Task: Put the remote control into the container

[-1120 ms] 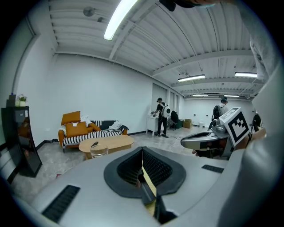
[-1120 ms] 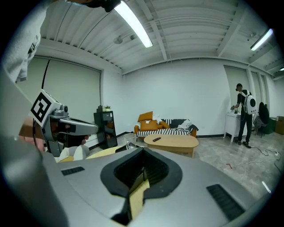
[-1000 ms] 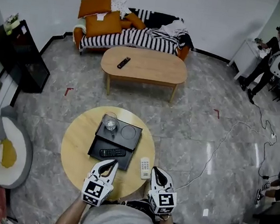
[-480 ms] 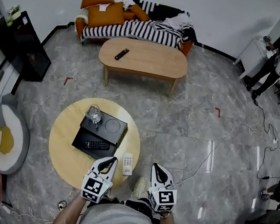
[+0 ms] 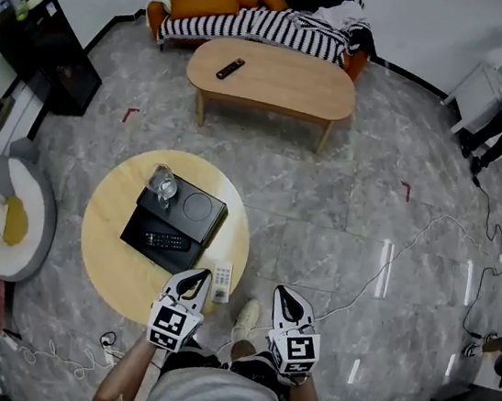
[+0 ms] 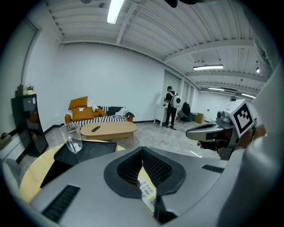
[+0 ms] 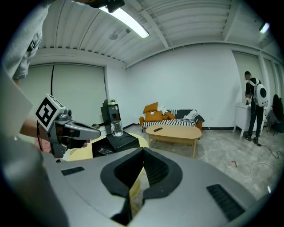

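On the round table [image 5: 108, 230], the black container [image 5: 193, 233] sits at centre. We hold the left tongs [image 5: 201, 275] over the table's near edge and the right tongs [image 5: 283, 292] just off it, both closed and empty. The white remote control [image 5: 222, 284] lies on the table's near edge.

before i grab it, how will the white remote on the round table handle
Probably stiff and light: the white remote is a slim flat bar. Being flat, it should slide rather than roll. It lies near the edge of the table, so a careless push might send it off.
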The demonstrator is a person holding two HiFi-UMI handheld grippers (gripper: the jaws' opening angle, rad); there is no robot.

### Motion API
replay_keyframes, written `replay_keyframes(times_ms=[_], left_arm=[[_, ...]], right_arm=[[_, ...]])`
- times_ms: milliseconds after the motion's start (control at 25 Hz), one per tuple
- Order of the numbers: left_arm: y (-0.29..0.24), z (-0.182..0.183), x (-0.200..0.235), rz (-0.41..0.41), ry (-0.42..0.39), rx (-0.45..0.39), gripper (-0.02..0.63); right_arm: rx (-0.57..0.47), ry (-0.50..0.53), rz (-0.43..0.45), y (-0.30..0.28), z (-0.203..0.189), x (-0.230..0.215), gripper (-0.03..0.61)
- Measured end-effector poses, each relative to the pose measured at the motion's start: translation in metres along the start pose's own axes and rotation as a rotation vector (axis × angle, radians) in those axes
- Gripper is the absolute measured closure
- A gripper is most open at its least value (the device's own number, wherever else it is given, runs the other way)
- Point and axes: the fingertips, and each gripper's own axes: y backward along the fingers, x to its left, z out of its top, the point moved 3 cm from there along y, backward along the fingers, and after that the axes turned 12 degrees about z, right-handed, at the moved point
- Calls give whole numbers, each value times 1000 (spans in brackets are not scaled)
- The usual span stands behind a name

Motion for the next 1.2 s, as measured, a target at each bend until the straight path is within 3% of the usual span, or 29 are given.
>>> replay_keyframes(times_ms=[280, 680, 880, 1200], left_arm=[[-26, -52, -12, 39, 22, 140, 606], [-51, -92, -24, 50, 22, 215, 606], [-62, -107, -25, 46, 64, 303, 604], [-78, -125, -40, 30, 112, 434, 316]], right_arm=[[57, -18, 55, -15, -35, -15, 571], [115, -65, 62, -21, -81, -35, 571], [128, -86, 58, -22, -91, -42, 571], [132, -104, 59, -27, -93, -51, 571]])
